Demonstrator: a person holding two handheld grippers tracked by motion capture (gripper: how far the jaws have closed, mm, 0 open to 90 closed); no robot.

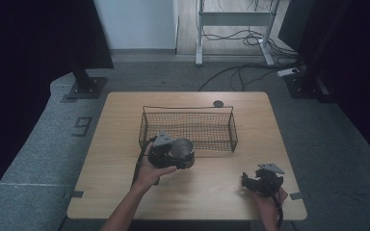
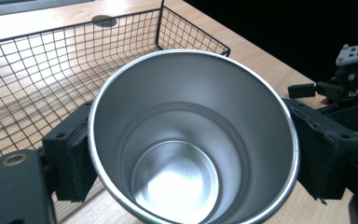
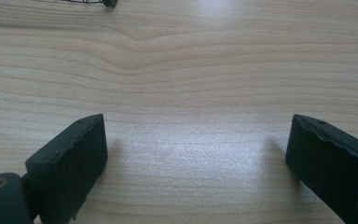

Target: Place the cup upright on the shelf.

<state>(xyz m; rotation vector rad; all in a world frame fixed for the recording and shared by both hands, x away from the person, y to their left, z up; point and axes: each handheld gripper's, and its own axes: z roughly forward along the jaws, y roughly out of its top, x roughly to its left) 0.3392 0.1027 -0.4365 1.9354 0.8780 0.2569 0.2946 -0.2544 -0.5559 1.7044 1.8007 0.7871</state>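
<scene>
Clamping steel cup in left gripper beside basket, prob. for drop-in; right gripper wide open, empty, parked on table.

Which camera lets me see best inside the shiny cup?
The left gripper view: it looks straight down into the metal cup, showing its bare bottom. The high view shows the cup small, beside the wire basket. The right gripper view faces the table.

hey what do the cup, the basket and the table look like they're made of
The cup looks like brushed steel or aluminium: silvery, with a soft sheen inside. The basket seems to be thin dark wire mesh, probably coated metal. The table shows pale wood grain, whether solid or laminate can't be told.
</scene>
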